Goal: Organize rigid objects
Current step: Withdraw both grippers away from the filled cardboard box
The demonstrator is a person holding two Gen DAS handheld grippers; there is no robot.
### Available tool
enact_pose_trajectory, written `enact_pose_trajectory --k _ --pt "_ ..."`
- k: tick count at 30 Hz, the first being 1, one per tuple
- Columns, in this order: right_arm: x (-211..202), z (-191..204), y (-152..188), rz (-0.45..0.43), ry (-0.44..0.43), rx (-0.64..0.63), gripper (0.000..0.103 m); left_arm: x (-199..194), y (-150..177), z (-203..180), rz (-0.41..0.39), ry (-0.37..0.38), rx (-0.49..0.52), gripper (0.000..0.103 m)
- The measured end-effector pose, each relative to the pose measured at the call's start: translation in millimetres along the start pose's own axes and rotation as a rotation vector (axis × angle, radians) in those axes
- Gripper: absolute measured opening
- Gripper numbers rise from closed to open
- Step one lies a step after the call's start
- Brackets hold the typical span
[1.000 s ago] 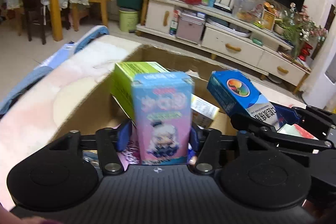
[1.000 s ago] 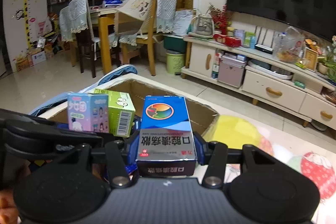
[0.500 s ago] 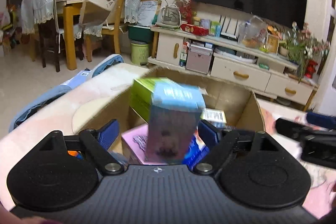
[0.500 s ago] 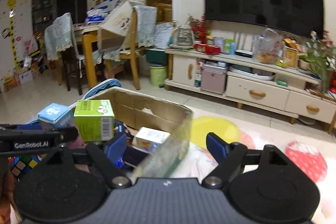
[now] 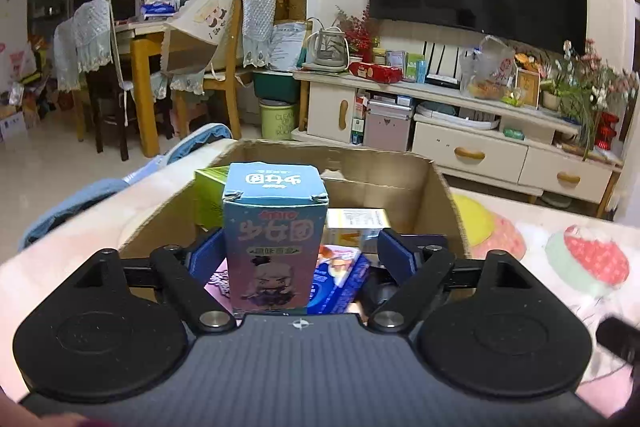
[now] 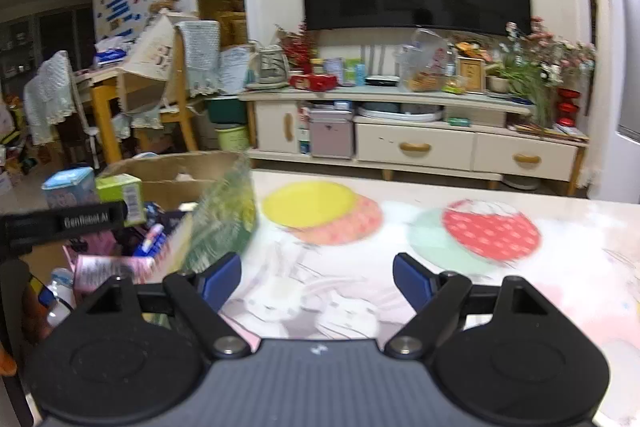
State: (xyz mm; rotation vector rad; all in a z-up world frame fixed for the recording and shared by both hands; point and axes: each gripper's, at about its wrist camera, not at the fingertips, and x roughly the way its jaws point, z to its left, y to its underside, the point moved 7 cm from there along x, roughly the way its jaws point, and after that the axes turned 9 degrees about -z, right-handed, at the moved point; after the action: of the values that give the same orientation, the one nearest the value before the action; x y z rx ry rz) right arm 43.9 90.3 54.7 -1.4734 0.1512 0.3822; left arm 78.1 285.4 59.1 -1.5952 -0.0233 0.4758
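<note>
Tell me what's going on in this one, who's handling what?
A person with a claw in each hand is sorting small boxes into a cardboard box on a patterned tabletop. The left claw is open, its pads spread on either side of a blue anime-figure box that stands upright in the carton, beside a green box and other packages. The right claw is open and holds nothing, out over the tabletop to the right of the carton.

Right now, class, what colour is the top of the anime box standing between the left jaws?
Light blue, clearest in the left wrist view: anime box.
</note>
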Motion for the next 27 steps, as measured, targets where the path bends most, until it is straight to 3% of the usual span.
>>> enact_pose_trajectory --k 4,5,7,9,17,23,27 --pt "-11 -7 5 0.013 0.028 0.029 0.083 -11 0 0 0.0 0.05 -0.042 0.103" --pt "-15 -8 6 0.016 0.032 0.03 0.084 -19 -5 1 -0.022 0.056 -0.032 0.103" --pt "-23 -8 6 0.016 0.039 0.026 0.095 -37 -12 2 -0.08 0.048 -0.001 0.103" --pt "-34 -6 5 0.012 0.039 0.017 0.095 -58 -19 5 -0.107 0.055 0.016 0.103" --pt "-77 10 -3 -0.011 0.016 0.013 0.095 -143 -4 31 0.006 0.107 0.027 0.103" --pt "-108 33 -5 -0.015 -0.011 -0.027 0.095 -196 5 54 0.064 0.089 0.027 0.103" --pt "-127 51 -4 -0.015 -0.04 -0.057 0.095 -210 2 69 0.064 0.074 0.012 0.103"
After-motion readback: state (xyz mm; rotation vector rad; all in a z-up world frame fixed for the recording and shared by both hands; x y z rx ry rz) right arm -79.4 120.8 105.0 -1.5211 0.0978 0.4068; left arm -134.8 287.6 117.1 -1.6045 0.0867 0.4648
